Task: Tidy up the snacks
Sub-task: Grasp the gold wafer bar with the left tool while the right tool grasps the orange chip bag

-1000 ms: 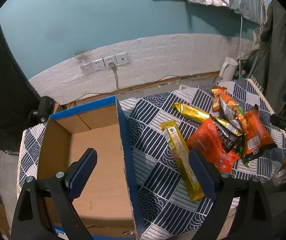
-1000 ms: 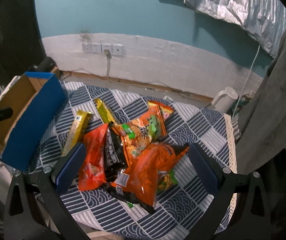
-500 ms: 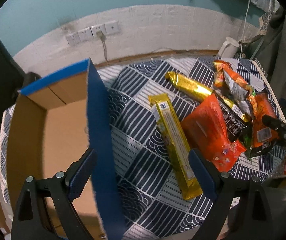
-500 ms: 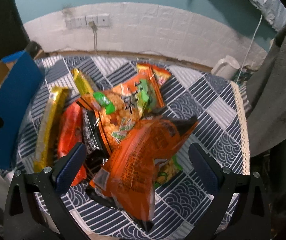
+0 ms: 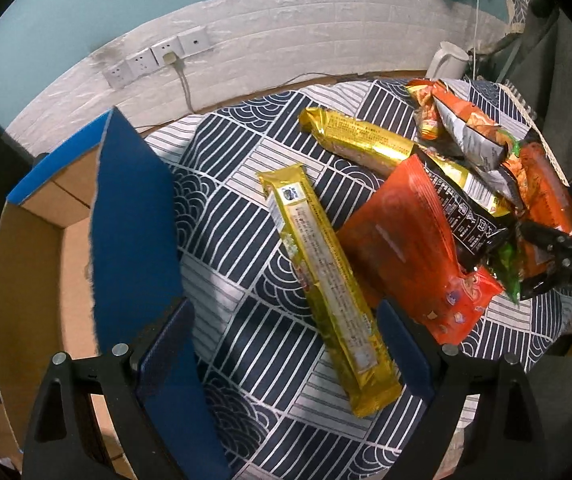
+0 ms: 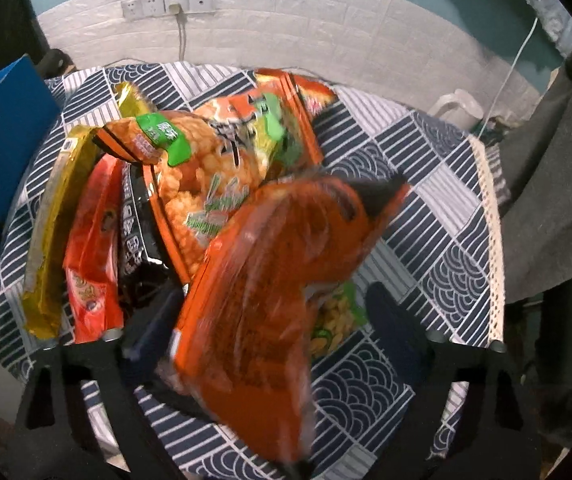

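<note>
1. Right gripper (image 6: pixel 264 320) points steeply down over the snack pile; its jaws are closing with the big orange chip bag (image 6: pixel 286 280) between them. Frame is blurred, so I can't tell if the pads press on it yet
2. That bag lies on top of the pile, long axis running from the near edge of the table up and away to the right, so roughly along the gripper's line of sight. The jaws close across its narrow width, which looks like the right way to take it
3. Left gripper (image 5: pixel 286 344) is spread wide, nothing pinched. Its left finger (image 5: pixel 170 344) sits just beside the blue wall of the cardboard box (image 5: pixel 134 216), its right finger (image 5: pixel 402 344) just beside the near end of the long yellow packet (image 5: pixel 326 288)
4. The yellow packet lies flat on the patterned tablecloth (image 5: pixel 246 344), long axis from the near right to the far left, slanted across the left gripper's gap. Its near end is by the right finger, not centred
5. Key relation: left hand is nearer to the yellow packet and to the box; right hand is nearer to the orange bag, with the box well apart on its left
6. Other snacks: red pouch (image 5: pixel 414 256), gold bar (image 5: pixel 362 144), black packet (image 5: pixel 466 216), all heaped right of the yellow packet
7. Judgement: box looks empty from what shows, sorting is barely begun
</note>
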The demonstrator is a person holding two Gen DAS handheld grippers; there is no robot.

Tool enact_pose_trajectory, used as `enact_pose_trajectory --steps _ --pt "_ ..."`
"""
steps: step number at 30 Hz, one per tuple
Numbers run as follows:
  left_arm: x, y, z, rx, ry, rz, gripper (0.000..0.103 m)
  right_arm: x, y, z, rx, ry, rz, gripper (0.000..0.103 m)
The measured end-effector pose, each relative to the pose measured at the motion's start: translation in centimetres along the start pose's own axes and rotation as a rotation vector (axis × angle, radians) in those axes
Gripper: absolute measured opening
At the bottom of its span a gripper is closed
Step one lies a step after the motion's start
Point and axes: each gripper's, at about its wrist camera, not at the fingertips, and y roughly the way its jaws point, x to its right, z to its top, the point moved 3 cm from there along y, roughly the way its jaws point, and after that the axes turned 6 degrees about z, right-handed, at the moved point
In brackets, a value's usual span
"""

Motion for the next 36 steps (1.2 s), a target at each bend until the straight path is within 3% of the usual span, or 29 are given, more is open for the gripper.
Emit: enact_pose_trajectory --steps 2,3,8,25,28,30,36 --pt "0.2 0.4 0.2 -0.009 0.000 -0.004 0.094 0.4 0.1 -0.1 -0.007 0.014 0.031 0.063" --pt "0.3 0.7 0.3 -0.014 -0.001 -0.007 0.094 0.8 0.2 -0.3 -0.014 0.024 0.046 0.059" --pt "1.3 2.1 0.6 -0.050 -0.004 -0.015 0.094 1.5 -0.3 -0.5 0.000 0.044 0.071 0.052" --pt "3.7 6.5 0.8 -0.141 0.013 -0.016 0.094 5.0 -2.1 -2.2 0.036 0.102 0.096 0.050" --pt "3.6 6.8 0.7 -0.136 0.012 -0.038 0.085 5.3 -2.3 -2.3 0.044 0.108 0.101 0.050" --pt "3.5 6.9 0.9 -0.143 0.010 -0.044 0.057 5.5 -2.5 -2.3 0.052 0.111 0.101 0.050" --pt "3.3 6.8 0.6 -0.127 0.037 -0.069 0.037 5.8 -3.2 -2.0 0.072 0.117 0.096 0.050"
